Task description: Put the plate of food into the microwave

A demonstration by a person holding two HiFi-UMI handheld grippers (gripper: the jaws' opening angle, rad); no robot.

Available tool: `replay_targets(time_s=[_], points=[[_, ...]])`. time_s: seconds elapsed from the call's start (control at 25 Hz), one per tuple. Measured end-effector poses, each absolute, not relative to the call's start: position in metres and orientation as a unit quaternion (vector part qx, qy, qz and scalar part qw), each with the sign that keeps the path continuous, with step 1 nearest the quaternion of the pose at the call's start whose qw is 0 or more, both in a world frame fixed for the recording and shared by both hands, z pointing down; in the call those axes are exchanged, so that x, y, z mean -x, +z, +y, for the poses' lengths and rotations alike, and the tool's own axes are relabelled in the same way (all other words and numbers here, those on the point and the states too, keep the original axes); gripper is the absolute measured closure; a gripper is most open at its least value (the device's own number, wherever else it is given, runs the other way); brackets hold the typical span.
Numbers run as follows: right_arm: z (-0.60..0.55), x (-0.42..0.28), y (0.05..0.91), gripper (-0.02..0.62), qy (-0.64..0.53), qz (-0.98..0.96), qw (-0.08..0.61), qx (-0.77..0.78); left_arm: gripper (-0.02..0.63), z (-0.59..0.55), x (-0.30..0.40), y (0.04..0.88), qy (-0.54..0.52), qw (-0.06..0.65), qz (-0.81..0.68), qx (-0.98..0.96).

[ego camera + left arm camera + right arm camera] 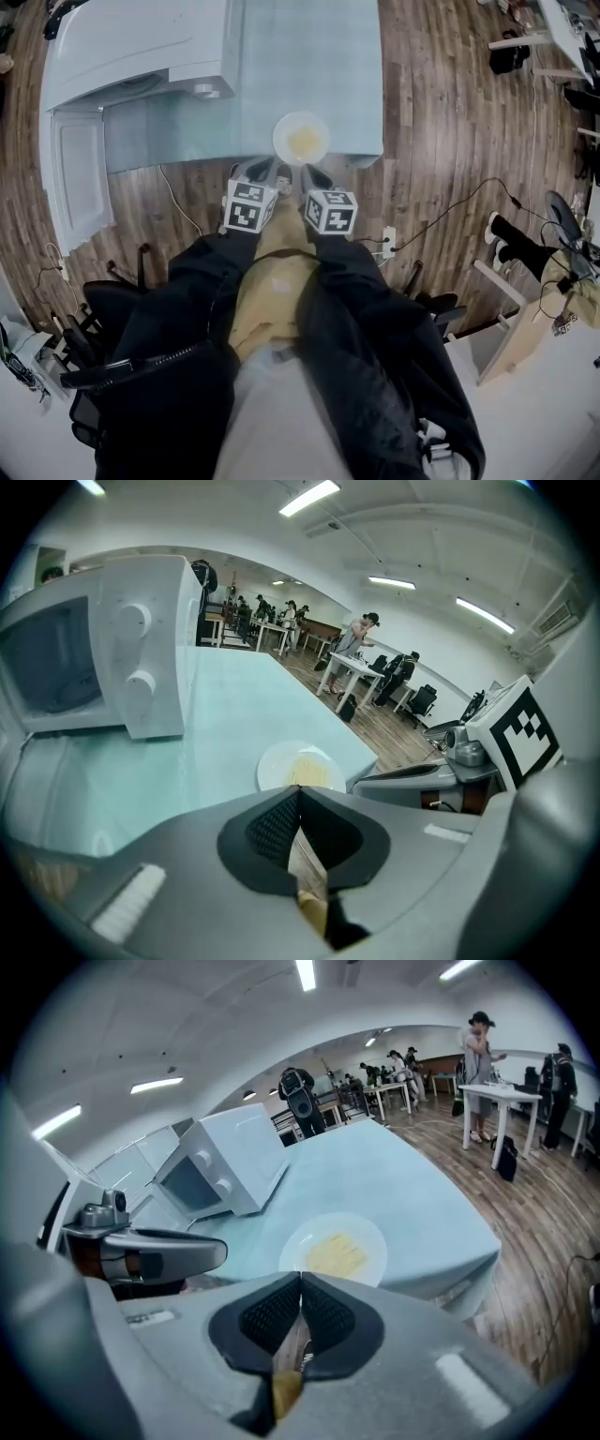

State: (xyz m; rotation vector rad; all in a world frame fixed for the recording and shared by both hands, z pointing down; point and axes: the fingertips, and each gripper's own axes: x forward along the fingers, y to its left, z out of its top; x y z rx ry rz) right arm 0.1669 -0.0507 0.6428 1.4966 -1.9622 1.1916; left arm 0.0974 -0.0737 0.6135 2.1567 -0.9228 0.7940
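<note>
While the wood-plank floor runs wide on the right and far sides of the room, the near left is crowded with dark chairs, and cables trail across the planks on the near right. Ceiling strip lights run overhead, and far off, people stand among white tables.

A pale blue-green surface fills the far middle of the head view. Its left part carries the white microwave, whose door hangs open toward the near left. Bare surface lies between the microwave and the right edge, and nothing else stands on that stretch but the plate.

That plate sits close to the near edge, toward the near right corner and well apart from the microwave. A patch of yellow food lies on it.

Just on the near side of that edge, the two tools hang side by side, angled down over the person's legs. On the left hand-held gripper the jaws are pressed together with nothing between them. Those of the right hand-held gripper meet the same way, also empty. Both point at the plate, and neither touches it.
</note>
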Motion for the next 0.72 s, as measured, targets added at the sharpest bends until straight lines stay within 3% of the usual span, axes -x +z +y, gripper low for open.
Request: replay_targets(time_s=[0.08,0.16,0.72], points=[[-0.047,-0.169,0.652,0.590,0.438,-0.692,0.198,-0.538,0.604,-0.073,-0.097,0.617,0.306,0.331,-0.348,-0.822],[-0.045,-0.171,0.661,0.545,0.453,-0.684,0.192,-0.538,0.604,-0.073,-0.096,0.619,0.309,0.332,-0.347,-0.821],[-0.036,-0.198,0.712,0.457,0.566,-0.580,0.107,-0.576,0.604,-0.080,-0.083,0.637,0.330,0.345,-0.347,-0.807]])
